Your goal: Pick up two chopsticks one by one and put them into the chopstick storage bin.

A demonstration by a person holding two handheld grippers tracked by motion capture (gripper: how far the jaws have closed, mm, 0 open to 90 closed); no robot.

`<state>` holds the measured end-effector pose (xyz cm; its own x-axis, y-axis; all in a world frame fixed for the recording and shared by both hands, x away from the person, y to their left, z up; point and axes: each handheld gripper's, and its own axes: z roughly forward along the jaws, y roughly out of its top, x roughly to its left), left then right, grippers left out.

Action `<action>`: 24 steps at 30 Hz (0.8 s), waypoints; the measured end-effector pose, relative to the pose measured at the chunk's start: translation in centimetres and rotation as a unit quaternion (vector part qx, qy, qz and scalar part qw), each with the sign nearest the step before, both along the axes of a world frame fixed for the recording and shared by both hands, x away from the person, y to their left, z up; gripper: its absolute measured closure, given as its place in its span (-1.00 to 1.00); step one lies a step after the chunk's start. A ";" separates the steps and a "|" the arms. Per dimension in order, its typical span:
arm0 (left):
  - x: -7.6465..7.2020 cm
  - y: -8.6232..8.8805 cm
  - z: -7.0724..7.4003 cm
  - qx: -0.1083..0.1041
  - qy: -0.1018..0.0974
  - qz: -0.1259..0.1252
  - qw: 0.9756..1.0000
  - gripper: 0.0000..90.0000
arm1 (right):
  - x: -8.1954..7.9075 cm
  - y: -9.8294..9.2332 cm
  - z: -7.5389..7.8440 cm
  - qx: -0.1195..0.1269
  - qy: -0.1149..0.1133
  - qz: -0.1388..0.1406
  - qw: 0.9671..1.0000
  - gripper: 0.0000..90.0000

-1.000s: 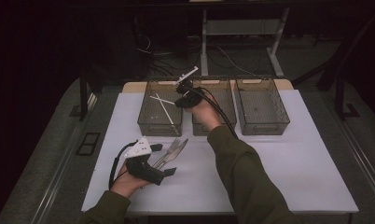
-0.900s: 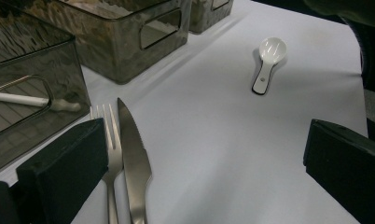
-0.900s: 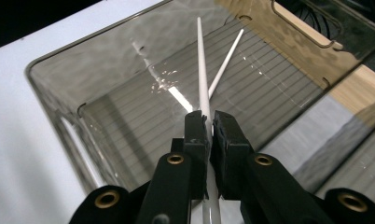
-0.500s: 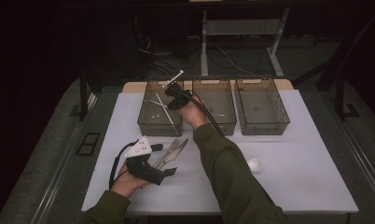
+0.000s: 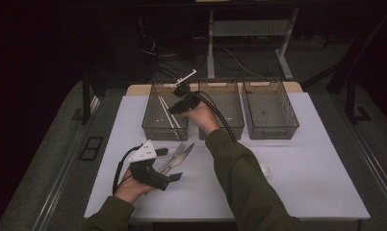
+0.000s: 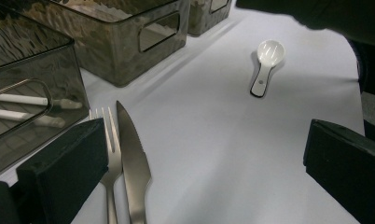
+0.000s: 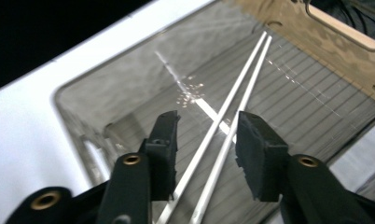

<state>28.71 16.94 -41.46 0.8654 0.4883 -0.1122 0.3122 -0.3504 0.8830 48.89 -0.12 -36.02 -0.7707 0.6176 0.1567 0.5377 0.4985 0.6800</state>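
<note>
A: The right tongs (image 5: 174,107) hung over the leftmost smoky see-through plastic bin (image 5: 153,127) at the far side of the white surface (image 5: 307,178), and their jaws had just been opening.

B: Nothing was clamped there. In the right gripper view the two black pads (image 7: 164,140) stood apart, with the pair of thin white chopsticks (image 7: 232,126) lying below on the ribbed bin floor, side by side and running diagonally.

A: So the chopsticks were released, resting inside that left bin. And the left tongs (image 5: 170,166)?

B: They sat low on the near side of the surface, spread wide and gripping nothing. Just beside their left pad (image 6: 69,158) lay a silver metal fork (image 6: 110,154) and a silver serrated metal knife (image 6: 132,158), touching each other along their length.

A: Further off, a small white spoon with a short handle (image 6: 266,65) lay alone on the surface, well apart from the cutlery.

B: Two more smoky bins stood to the right of the first: the middle bin (image 5: 230,103) and the right-hand bin (image 5: 271,108).
</note>
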 end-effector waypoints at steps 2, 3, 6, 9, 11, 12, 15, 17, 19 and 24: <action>0.0 0.0 0.0 0.000 -0.001 -0.002 1.000 -1.00 | -0.4 -0.8 0.4 0.011 -0.001 0.010 1.000 0.17; 0.0 0.0 0.0 -0.001 -0.002 -0.002 1.000 -1.00 | -0.6 -1.2 0.6 0.014 -0.004 0.012 1.000 0.14; 0.0 0.0 0.0 0.001 0.001 -0.002 1.000 -1.00 | -1.5 -2.6 1.0 0.024 -0.013 0.024 0.999 0.08; 0.0 -0.1 0.0 0.001 0.001 -0.003 1.000 -1.00 | -2.4 -4.3 1.2 0.030 -0.018 0.035 0.999 0.03; 0.0 -0.1 -0.1 0.002 0.000 -0.004 1.000 -1.00 | -3.0 -5.5 1.3 0.038 -0.021 0.039 0.998 0.01; 0.0 -0.1 -0.1 0.003 0.001 -0.004 1.000 -1.00 | -3.2 -6.2 1.2 0.040 -0.022 0.039 0.998 -0.01; 0.1 -0.2 -0.1 0.005 0.002 -0.006 1.000 -1.00 | -4.1 -8.2 1.2 0.049 -0.027 0.044 0.997 -0.05; 0.1 -0.2 -0.1 0.006 0.003 -0.005 1.000 -1.00 | -4.7 -9.4 1.1 0.049 -0.031 0.047 0.997 -0.08; 0.0 -0.3 -0.2 0.006 0.005 -0.004 1.000 -1.00 | -5.4 -10.4 1.0 0.053 -0.033 0.054 0.997 -0.09; 0.0 -0.3 -0.3 0.007 0.005 -0.003 1.000 -1.00 | -7.1 -13.0 0.9 0.062 -0.040 0.056 0.996 -0.13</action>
<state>28.73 16.63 -41.72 0.8669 0.4854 -0.1140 0.3193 -0.3648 0.8746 41.74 -13.11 -35.10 -0.8466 0.5068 0.1627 0.4257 0.4611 0.7786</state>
